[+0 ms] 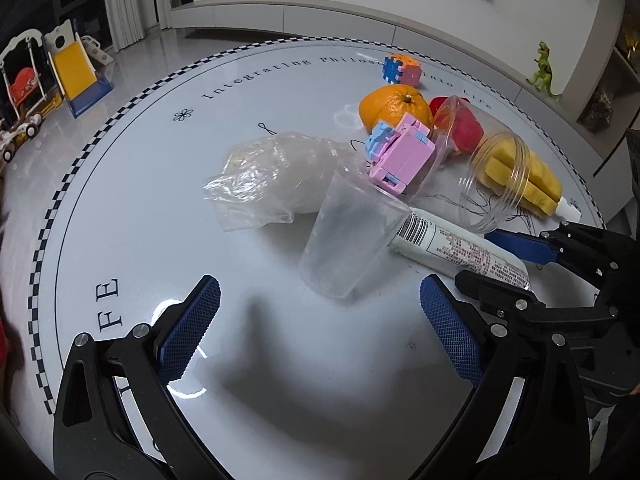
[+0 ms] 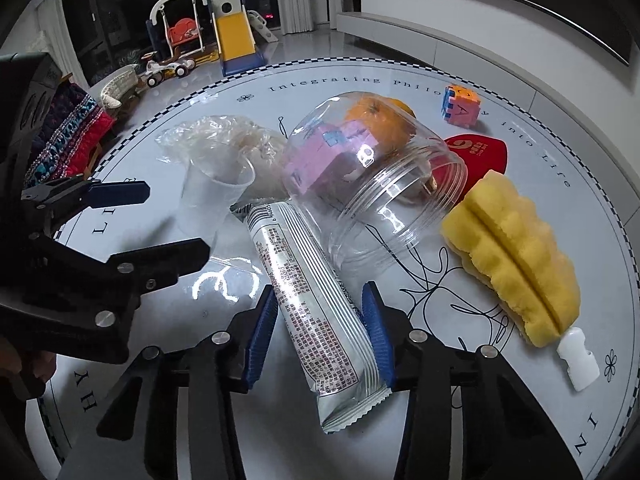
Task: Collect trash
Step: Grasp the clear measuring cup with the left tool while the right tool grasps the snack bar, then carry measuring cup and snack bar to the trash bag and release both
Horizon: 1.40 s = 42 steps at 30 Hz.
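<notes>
A white snack wrapper [image 2: 320, 312] lies on the round table [image 2: 500, 92], and my right gripper [image 2: 320, 304] is shut on it, a blue pad against each long edge. The same wrapper [image 1: 460, 248] shows between the right gripper's fingers [image 1: 520, 246] in the left wrist view. A clear plastic cup [image 1: 352, 240] leans tilted against the pile, its base just ahead of my left gripper [image 1: 320, 292], which is open and apart from it. A crumpled clear plastic bag [image 1: 268, 172] lies behind the cup. A clear plastic jar [image 2: 376, 184] lies on its side beside the wrapper.
A pink and blue block toy [image 1: 400, 152], an orange [image 1: 394, 106], a red object [image 1: 460, 124], a yellow sponge brush [image 2: 516, 260] and a foam cube [image 2: 460, 104] crowd the table's far and right side. Bare tabletop [image 1: 160, 200] lies to the left. Toys stand on the floor beyond.
</notes>
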### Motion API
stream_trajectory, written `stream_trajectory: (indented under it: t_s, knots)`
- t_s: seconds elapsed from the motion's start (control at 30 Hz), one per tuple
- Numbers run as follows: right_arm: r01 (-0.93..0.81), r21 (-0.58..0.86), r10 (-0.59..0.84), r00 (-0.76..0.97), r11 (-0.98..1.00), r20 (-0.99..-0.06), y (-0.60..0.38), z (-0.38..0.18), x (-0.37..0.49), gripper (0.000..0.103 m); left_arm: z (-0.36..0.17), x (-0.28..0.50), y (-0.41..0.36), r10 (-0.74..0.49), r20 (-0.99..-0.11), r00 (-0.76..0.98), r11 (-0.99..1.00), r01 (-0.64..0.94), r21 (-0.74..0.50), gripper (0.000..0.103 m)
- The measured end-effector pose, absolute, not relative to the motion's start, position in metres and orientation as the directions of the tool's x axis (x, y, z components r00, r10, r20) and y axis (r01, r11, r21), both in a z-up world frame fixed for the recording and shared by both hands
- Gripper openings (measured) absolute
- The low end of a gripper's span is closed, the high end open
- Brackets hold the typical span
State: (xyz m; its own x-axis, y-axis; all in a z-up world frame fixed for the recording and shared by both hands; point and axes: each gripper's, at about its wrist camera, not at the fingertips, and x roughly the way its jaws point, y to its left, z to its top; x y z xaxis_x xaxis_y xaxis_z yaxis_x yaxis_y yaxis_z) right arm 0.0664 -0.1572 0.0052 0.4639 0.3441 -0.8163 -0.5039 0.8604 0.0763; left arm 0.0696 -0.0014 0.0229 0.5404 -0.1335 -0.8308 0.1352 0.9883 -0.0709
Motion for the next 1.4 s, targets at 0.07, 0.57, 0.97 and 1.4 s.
stream_trajectory:
  t_s: [0.07, 0.57, 0.97, 1.4]
  knots:
    - [-0.513, 0.075, 0.348, 0.461, 0.855, -0.816, -0.158, 0.006, 0.065, 0.039, 0.022, 0.075, -0.006, -0.146, -0.831, 0.536, 0.986, 0.146, -0.079, 0.097]
    - [-0.483, 0.126, 0.368, 0.449, 0.866, -0.814, -0.178, 0.009, 0.039, 0.03, 0.019, 0.086, -0.035, -0.219, -0.832, 0.509, 0.964, 0.247, -0.102, 0.056]
    - [-0.41, 0.16, 0.353, 0.455, 0.898, -0.818, -0.204, 0.01, 0.03, 0.029, 0.011, 0.097, -0.048, -0.21, -0.855, 0.474, 0.961, 0.262, -0.09, 0.054]
    - [-0.393, 0.171, 0.356, 0.464, 0.903, -0.811, -0.207, 0.021, 0.011, 0.029, 0.029, 0.062, -0.05, -0.181, -0.83, 0.528, 0.961, 0.272, -0.037, 0.04]
